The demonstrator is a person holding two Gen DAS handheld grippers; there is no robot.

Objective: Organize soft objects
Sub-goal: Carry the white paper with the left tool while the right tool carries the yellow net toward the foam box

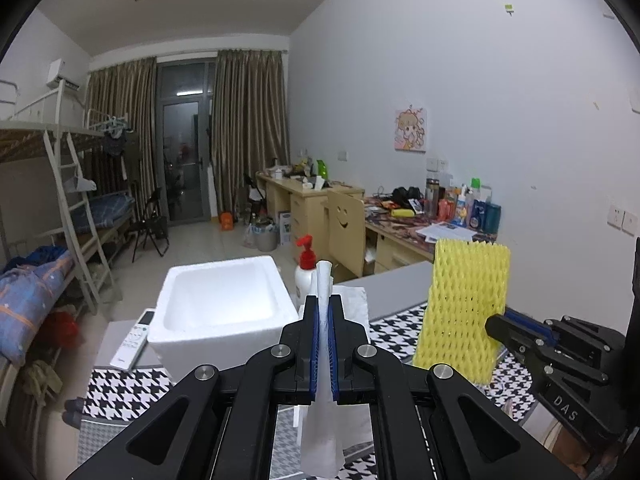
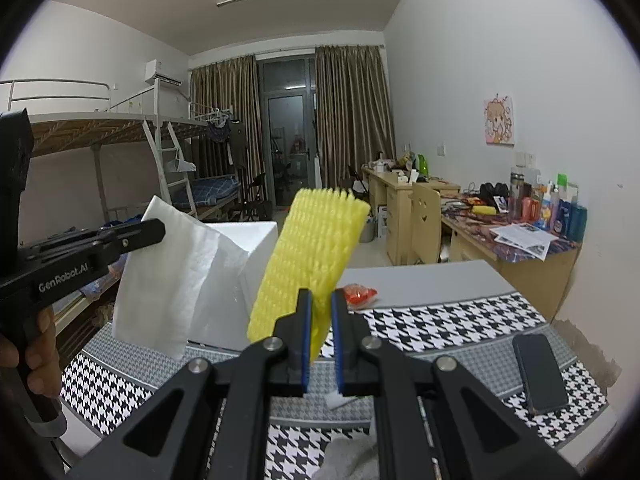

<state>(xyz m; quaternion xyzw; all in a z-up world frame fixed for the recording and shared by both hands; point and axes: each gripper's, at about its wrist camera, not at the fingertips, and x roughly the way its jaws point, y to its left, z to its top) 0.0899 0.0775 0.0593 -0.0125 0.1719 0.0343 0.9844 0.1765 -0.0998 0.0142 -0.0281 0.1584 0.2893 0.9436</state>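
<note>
My left gripper (image 1: 323, 305) is shut on a white paper towel (image 1: 323, 364), seen edge-on between its blue pads; from the right wrist view the same paper towel (image 2: 172, 276) hangs as a flat sheet from the left gripper (image 2: 158, 229). My right gripper (image 2: 321, 300) is shut on a yellow foam net sleeve (image 2: 308, 260), which stands up and leans left. In the left wrist view the foam net (image 1: 464, 304) is held upright at the right by the right gripper (image 1: 494, 325). A white foam box (image 1: 222, 304) sits open-topped just ahead of the left gripper, below both held items.
A pump bottle with a red top (image 1: 306, 268) stands behind the box. A remote control (image 1: 134, 340) lies left of it. On the houndstooth cloth (image 2: 440, 328) lie a dark phone (image 2: 540, 372) and a red wrapper (image 2: 359, 294). A hand (image 2: 38, 352) grips the left handle.
</note>
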